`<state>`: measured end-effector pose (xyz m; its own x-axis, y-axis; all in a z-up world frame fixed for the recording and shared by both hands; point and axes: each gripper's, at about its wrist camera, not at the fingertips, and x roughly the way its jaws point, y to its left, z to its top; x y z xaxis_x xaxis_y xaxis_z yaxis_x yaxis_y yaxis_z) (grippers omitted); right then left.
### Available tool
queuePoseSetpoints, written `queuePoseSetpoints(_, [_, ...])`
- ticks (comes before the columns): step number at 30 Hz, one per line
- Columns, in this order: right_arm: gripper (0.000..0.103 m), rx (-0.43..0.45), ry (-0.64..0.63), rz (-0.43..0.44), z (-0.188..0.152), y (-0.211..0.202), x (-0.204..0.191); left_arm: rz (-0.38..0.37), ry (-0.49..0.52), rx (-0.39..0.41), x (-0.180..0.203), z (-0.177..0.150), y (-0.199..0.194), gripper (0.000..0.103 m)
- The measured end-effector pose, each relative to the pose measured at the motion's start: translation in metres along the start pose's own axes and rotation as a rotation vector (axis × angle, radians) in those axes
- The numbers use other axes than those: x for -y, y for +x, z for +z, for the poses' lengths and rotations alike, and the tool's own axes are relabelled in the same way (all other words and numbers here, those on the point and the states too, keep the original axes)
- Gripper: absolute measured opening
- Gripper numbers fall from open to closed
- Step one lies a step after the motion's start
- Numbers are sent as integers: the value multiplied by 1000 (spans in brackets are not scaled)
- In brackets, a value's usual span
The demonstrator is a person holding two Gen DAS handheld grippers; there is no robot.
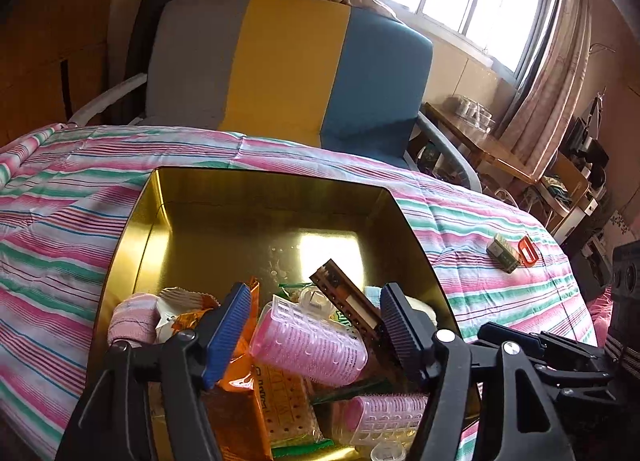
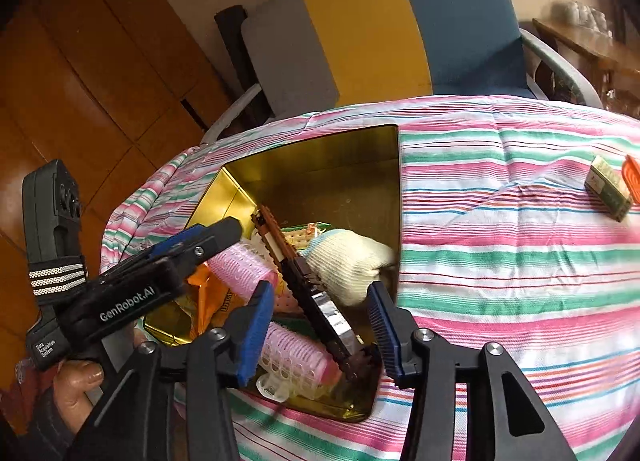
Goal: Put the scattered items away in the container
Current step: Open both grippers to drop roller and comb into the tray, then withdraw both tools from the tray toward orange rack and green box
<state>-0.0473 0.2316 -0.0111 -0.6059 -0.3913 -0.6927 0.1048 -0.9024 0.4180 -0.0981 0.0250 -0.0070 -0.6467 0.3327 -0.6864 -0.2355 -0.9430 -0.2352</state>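
- One gold tin (image 1: 192,197) sits on the striped bed (image 1: 60,197), holding two pink rollers (image 1: 308,345), one brown comb (image 1: 344,301), one glove (image 2: 348,261) and orange packets (image 1: 236,393).
- Two things lie on the bed, well apart from the tin: one small box (image 1: 503,253) touching one orange clip (image 1: 528,250).
- Left gripper (image 1: 316,325) fingers are spread over the tin, empty.
- Right gripper (image 2: 320,325) fingers are spread too, gripping nothing.

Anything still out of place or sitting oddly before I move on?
Yes. A small green box and an orange clip still lie on the striped quilt, outside the gold tin. Inside, the brown comb leans tilted across the pink rollers. Both grippers are open, holding nothing.
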Motion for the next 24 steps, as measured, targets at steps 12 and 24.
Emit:
queuePoseSetpoints(12, [77,83,311,-209,-51,-72,149,-228,216,-88,97,-57,-25,70])
queuePoseSetpoints(24, [92,210,437,-304,-31,-132,249,-349,462,-297,179,-124,7,70])
